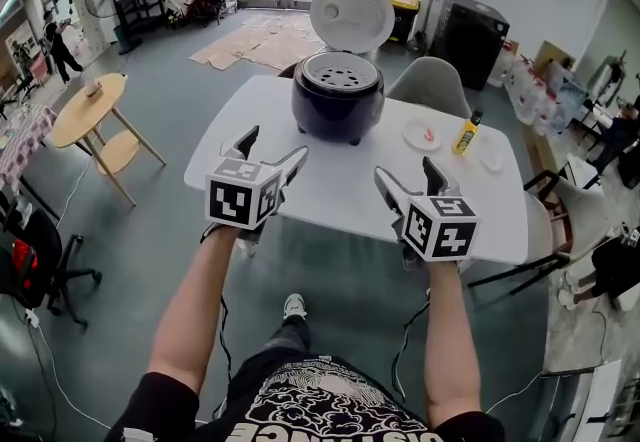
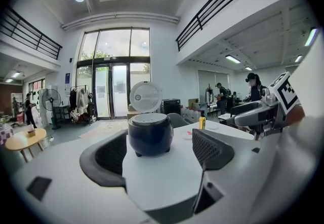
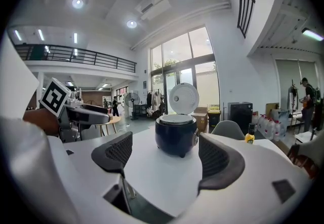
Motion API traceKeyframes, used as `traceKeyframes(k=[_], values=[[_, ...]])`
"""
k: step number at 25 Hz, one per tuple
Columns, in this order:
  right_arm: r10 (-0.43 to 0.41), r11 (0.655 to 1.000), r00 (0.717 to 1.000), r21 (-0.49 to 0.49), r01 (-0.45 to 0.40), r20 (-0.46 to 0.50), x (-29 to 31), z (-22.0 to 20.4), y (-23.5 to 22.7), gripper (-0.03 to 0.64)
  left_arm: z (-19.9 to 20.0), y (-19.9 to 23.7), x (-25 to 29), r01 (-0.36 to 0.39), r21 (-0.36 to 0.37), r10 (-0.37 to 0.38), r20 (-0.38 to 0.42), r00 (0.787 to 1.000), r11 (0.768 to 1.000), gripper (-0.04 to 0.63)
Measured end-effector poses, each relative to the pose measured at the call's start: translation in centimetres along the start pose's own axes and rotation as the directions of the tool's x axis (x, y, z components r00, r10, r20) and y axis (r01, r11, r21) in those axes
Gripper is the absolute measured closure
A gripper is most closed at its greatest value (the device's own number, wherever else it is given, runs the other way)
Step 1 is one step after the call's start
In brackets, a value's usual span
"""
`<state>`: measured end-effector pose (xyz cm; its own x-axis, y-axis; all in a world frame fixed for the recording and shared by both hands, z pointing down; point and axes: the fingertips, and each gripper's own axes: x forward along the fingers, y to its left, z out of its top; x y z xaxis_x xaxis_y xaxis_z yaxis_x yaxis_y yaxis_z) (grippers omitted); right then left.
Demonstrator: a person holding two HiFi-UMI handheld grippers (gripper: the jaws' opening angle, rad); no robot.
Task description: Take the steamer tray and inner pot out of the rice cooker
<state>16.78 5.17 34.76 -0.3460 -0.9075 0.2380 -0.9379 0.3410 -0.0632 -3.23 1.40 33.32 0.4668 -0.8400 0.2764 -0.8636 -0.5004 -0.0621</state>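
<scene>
A dark blue rice cooker (image 1: pixel 337 98) stands at the far side of the white table (image 1: pixel 330 180) with its white lid (image 1: pixel 351 14) raised. A pale perforated steamer tray (image 1: pixel 340 73) sits in its mouth; the inner pot is hidden beneath. The cooker also shows ahead in the left gripper view (image 2: pixel 149 133) and the right gripper view (image 3: pixel 175 134). My left gripper (image 1: pixel 270 156) and right gripper (image 1: pixel 408 184) hover over the near table edge, both open and empty, well short of the cooker.
A small white plate (image 1: pixel 421 136), a yellow bottle (image 1: pixel 466 134) and another small dish (image 1: pixel 490 160) sit at the table's right. A grey chair (image 1: pixel 432 85) stands behind the table, a round wooden side table (image 1: pixel 88 109) at the left.
</scene>
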Motion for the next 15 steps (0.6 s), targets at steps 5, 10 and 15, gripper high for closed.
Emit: traceKeyframes(k=[5, 10, 15], values=[[-0.007, 1.000, 1.000, 0.005, 0.007, -0.027, 7.2, 2.7, -0.6, 0.207, 1.9, 5.5, 5.2, 0.013, -0.012, -0.013, -0.014, 1.000, 1.000, 0.202], [-0.015, 1.000, 0.999, -0.008, 0.014, -0.047, 14.5, 6.0, -0.4, 0.209, 3.9, 11.4, 10.1, 0.030, -0.026, -0.030, -0.014, 0.999, 0.999, 0.202], [-0.028, 1.000, 0.998, -0.015, 0.027, -0.061, 21.2, 7.7, 0.2, 0.209, 5.2, 16.9, 14.6, 0.056, -0.019, -0.056, -0.013, 0.998, 0.998, 0.202]])
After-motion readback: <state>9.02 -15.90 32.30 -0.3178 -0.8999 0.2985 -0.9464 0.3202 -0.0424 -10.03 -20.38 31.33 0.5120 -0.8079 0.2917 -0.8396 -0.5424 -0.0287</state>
